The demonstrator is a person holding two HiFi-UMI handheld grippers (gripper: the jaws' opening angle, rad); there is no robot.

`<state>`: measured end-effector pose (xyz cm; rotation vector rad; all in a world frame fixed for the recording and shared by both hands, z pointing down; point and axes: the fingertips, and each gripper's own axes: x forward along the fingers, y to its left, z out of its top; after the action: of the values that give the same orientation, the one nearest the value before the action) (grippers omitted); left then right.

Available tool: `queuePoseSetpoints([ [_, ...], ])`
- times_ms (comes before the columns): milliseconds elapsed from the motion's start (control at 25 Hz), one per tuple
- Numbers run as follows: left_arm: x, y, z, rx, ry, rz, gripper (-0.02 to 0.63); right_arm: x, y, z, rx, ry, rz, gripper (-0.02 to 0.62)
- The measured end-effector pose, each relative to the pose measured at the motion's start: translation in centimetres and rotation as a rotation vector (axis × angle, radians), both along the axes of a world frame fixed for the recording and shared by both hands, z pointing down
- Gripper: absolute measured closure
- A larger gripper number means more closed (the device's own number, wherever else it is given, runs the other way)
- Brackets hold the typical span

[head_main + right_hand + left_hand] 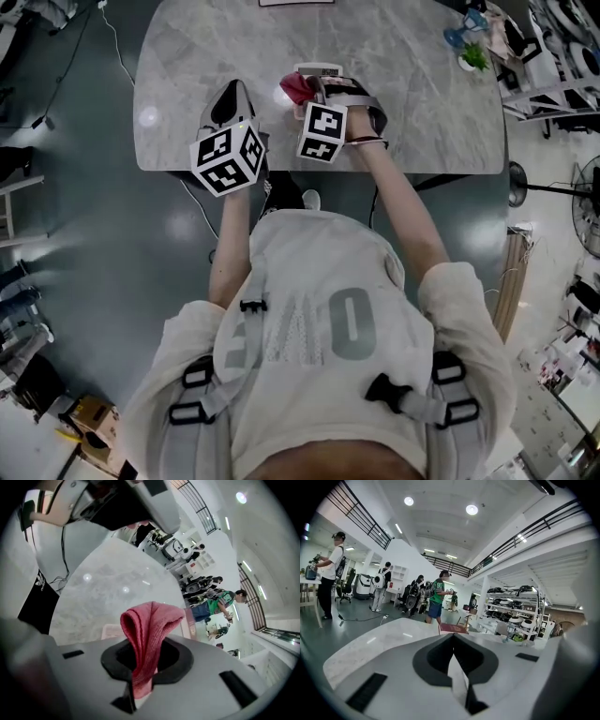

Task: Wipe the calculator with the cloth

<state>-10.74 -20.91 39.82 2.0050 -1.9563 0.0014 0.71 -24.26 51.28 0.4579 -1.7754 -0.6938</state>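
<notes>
In the head view my right gripper [314, 87] hovers over the middle of the grey marble table [412, 112], shut on a pink-red cloth [294, 89]. Just beyond the cloth lies the pale calculator [319, 69], mostly hidden by the gripper. The right gripper view has the cloth [147, 630] pinched upright in the right gripper [142, 688], with a pale edge of the calculator [111, 631] showing behind it. My left gripper [232, 92] hangs over the table's left part, shut and empty. In its own view the left gripper [457, 667] has its jaws together with nothing between them.
A small green plant and blue items [469, 52] stand at the table's back right corner. Racks [562, 66] crowd the right side. Several people [436, 597] stand in the room beyond the table, with shelving [515, 616] to their right. The table's near edge runs just below both grippers.
</notes>
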Motion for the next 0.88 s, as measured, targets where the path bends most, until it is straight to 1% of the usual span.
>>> queuePoseSetpoints([
  [160,-0.1,0.2,-3.0,0.060,0.019,0.013,0.586,-0.4,-1.8,-7.0,0.110,-0.141,0.048,0.538],
  [240,0.2,0.4,-5.0,0.100,0.003,0.023,0.586,0.0,-2.0,-10.9,0.173,-0.222,0.068,0.538],
  [320,0.7,0.6,-7.2,0.146,-0.035,0.035,0.586,0.8,-1.9,-14.4,0.218,-0.322,0.101,0.538],
  [520,1.9,0.6,-11.5,0.237,-0.137,0.053,0.586,3.3,-0.4,-21.0,0.266,-0.623,0.225,0.538],
  [640,2.4,1.4,-13.6,0.286,-0.186,0.053,0.586,5.0,0.9,-23.6,0.303,-0.778,0.290,0.538],
  [720,2.8,1.8,-14.9,0.320,-0.220,0.053,0.586,6.4,1.7,-24.6,0.299,-0.880,0.344,0.538],
  [800,3.0,2.3,-15.9,0.354,-0.244,0.049,0.586,7.7,2.3,-25.0,0.284,-0.947,0.399,0.538],
  [880,3.0,2.6,-16.5,0.377,-0.252,0.042,0.586,8.7,2.8,-25.2,0.286,-0.984,0.437,0.538],
])
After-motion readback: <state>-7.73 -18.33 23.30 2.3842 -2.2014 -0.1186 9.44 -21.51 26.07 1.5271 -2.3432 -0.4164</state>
